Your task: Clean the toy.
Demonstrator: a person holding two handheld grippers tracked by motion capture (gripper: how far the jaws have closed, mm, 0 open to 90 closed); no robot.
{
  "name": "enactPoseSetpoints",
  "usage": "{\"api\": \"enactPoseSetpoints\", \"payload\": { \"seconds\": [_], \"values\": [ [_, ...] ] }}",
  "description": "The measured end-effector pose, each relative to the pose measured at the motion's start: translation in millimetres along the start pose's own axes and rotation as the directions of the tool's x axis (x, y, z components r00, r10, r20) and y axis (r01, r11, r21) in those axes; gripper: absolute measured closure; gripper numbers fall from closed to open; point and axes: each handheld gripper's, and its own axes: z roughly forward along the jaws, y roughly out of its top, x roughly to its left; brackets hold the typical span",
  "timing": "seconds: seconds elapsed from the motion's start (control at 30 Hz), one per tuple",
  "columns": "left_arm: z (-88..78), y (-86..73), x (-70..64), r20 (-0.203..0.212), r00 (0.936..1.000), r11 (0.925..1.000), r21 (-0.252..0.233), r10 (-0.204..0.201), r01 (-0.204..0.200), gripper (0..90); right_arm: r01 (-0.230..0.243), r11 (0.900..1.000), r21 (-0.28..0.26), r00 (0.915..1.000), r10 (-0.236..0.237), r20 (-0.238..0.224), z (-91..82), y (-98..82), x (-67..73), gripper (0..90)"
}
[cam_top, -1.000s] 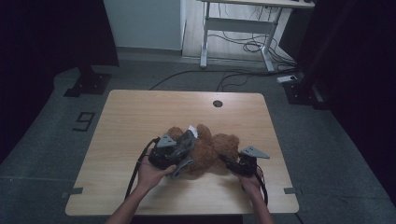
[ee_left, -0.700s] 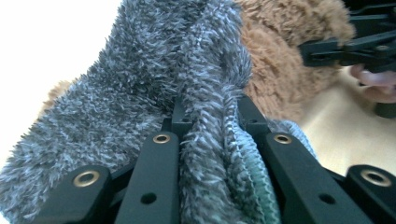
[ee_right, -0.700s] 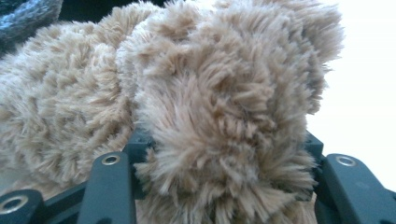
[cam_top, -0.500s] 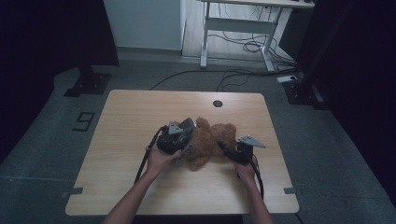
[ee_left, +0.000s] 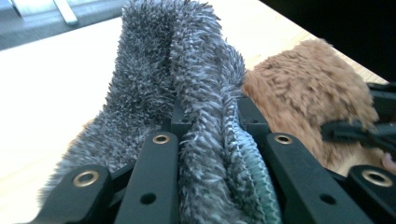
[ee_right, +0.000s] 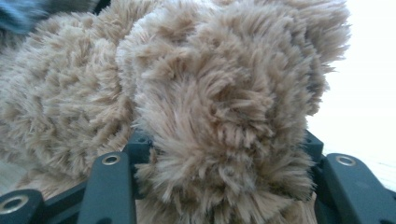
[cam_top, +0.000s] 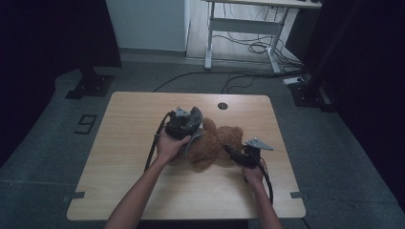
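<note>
On the wooden table (cam_top: pixel 129 143), the left gripper (cam_top: pixel 187 128) is clamped on a bunched grey fuzzy cloth (ee_left: pixel 187 93) beside the brown plush toy (cam_top: pixel 215 145) lying mid-table, and the right gripper (cam_top: pixel 239 155) pinches one of its furry lobes; the toy looks light, soft and squashy, best gripped deep on a bunched limb.

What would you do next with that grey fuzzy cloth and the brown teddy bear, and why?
Probably keep drawing the grey fuzzy cloth across the teddy bear. The left gripper is clamped on the cloth's bunched edge, and the right gripper pins a plush limb, so the bear should stay steady.
</note>
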Motion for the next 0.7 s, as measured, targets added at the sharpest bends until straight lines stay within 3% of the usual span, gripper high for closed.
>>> {"api": "enactPoseSetpoints", "payload": {
  "seconds": [0.1, 0.2, 0.27, 0.4, 0.53, 0.7],
  "values": [
    [18.3, -7.0, -3.7, -0.006, 0.9999, 0.9984, 0.054, 0.016, -0.015, 73.3, -0.003, 1.000, -0.007, 1.0000, 0.003, -0.005, -2.1, -3.1, -0.4, 42.8],
    [22.1, -17.8, -3.2, -0.009, 1.0000, 0.9994, 0.035, -0.001, 0.001, 74.2, -0.001, 1.000, -0.007, 0.9999, 0.001, -0.011, -3.5, -4.6, -0.5, 42.1],
    [18.7, -23.7, -4.2, -0.003, 1.0000, 0.9998, 0.021, -0.004, 0.004, 74.6, 0.002, 1.000, -0.010, 1.0000, -0.002, -0.010, -4.2, -5.3, 0.5, 41.7],
    [9.4, -34.5, -11.4, 0.004, 0.9996, 0.9995, 0.013, 0.029, -0.029, 75.3, 0.013, 1.000, 0.004, 0.9998, -0.013, -0.012, -9.1, -5.7, 3.7, 37.5],
    [-0.7, -48.0, -21.5, 0.009, 0.9981, 0.9981, -0.009, 0.062, -0.061, 75.6, 0.024, 0.999, 0.033, 0.9994, -0.024, -0.025, -18.8, -4.0, 5.9, 25.6],
    [-13.4, -66.7, -30.5, 0.047, 0.9971, 0.9971, -0.050, 0.060, -0.057, 75.7, 0.021, 0.998, 0.067, 0.9977, -0.016, -0.066, -35.4, -6.6, 5.4, 17.0]
  ]
}}
